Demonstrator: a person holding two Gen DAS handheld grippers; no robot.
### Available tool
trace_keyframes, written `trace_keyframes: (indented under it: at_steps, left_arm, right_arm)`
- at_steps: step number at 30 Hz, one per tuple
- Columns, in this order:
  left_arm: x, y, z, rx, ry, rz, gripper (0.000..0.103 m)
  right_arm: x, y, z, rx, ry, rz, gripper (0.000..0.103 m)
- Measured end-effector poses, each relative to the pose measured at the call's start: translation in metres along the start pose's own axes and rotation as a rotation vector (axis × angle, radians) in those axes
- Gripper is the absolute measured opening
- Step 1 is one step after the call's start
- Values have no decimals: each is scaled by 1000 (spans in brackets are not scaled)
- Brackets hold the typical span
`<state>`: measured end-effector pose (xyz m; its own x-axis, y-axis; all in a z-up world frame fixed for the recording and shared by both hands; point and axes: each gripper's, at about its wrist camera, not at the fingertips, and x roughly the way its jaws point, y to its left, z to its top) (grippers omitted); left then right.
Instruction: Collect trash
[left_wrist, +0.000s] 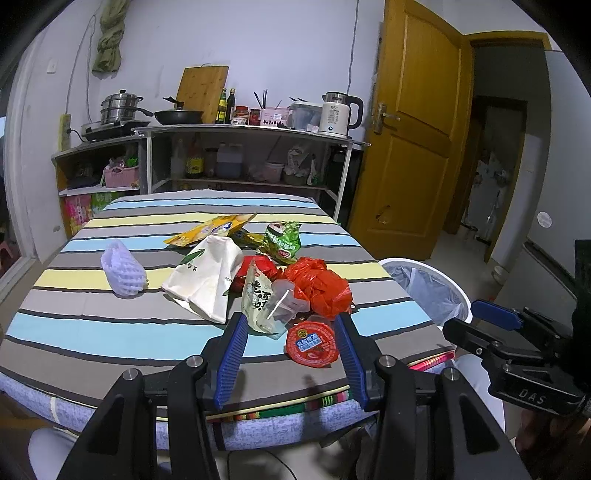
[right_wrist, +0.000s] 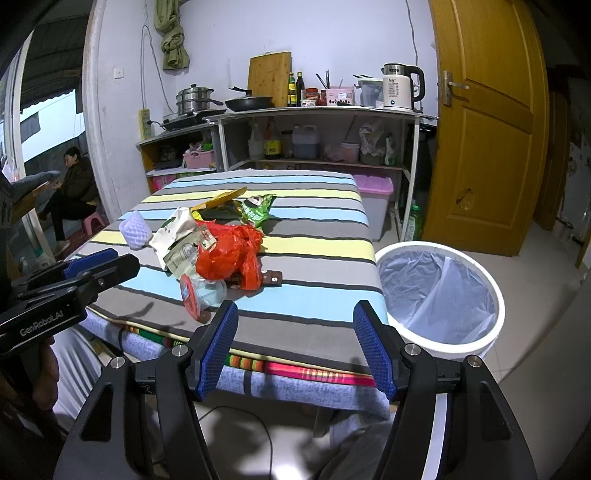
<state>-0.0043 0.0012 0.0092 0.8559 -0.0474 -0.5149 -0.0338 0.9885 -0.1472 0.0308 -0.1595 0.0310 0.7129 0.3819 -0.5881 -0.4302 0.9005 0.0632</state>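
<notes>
A pile of trash lies on the striped table (left_wrist: 92, 325): a red plastic bag (left_wrist: 317, 284), a clear cup with a red lid (left_wrist: 312, 343), a white paper bag (left_wrist: 207, 280), a white foam net (left_wrist: 123, 273), a green wrapper (left_wrist: 282, 240) and a yellow wrapper (left_wrist: 210, 229). My left gripper (left_wrist: 291, 325) is open just in front of the red-lidded cup. My right gripper (right_wrist: 295, 314) is open and empty at the table's near edge, right of the cup (right_wrist: 201, 291) and red bag (right_wrist: 229, 254). A white bin with a liner (right_wrist: 439, 291) stands on the floor right of the table.
A kitchen shelf (right_wrist: 317, 110) with pots, bottles and a kettle stands behind the table. A yellow door (right_wrist: 487, 125) is open at the right. A pink lidded box (right_wrist: 375, 188) sits by the shelf. A person (right_wrist: 70, 184) sits at the far left.
</notes>
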Motion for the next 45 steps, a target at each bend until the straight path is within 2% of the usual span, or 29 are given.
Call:
trace_keyframes:
  at_steps: [45]
  left_arm:
    - [0, -3, -2, 4, -4, -9, 48]
  right_arm:
    - [1, 1, -1, -3, 3, -2, 65]
